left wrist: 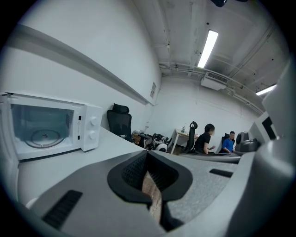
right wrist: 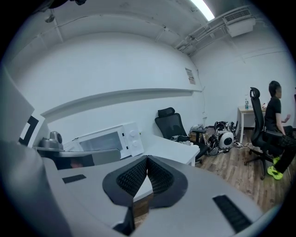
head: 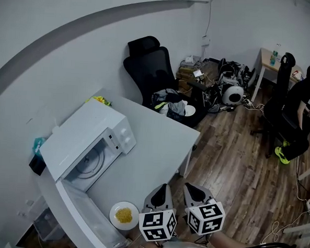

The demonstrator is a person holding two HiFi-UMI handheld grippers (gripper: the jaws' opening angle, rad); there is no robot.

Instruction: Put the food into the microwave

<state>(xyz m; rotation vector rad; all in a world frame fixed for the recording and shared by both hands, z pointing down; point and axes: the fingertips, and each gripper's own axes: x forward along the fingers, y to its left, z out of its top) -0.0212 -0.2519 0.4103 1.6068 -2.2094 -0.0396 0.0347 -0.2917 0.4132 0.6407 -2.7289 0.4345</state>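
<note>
In the head view, a white microwave [head: 86, 143] sits at the far left of a white table [head: 154, 142]. Its door [head: 89, 216] is swung wide open toward 6 o'clock, and the glass turntable [head: 90, 161] shows inside. A small yellow thing [head: 99, 99] peeks out behind the microwave at its 12 o'clock. The food [head: 123, 215], a yellow heap, lies on a small white plate [head: 124, 215] on the table's near edge. The plate is just beside the end of the open door, at about 5 o'clock from the oven's mouth and outside it. At the plate's 3 o'clock, close by, is the left gripper [head: 162, 192]. Its own view shows its jaws closed pad against pad. Just beside it at 3 o'clock is the right gripper [head: 194, 192], whose jaws are likewise pressed together. Both grippers point toward 12 o'clock across the table. Past the table's far corner, at about 12 o'clock from the grippers, stands a black office chair [head: 153, 68] with clothes [head: 169, 103] heaped next to it. Farther right, clutter lies on the wooden floor [head: 236, 168]. At 2 o'clock a person [head: 301, 106] in black sits near a light desk [head: 266, 58].
</note>
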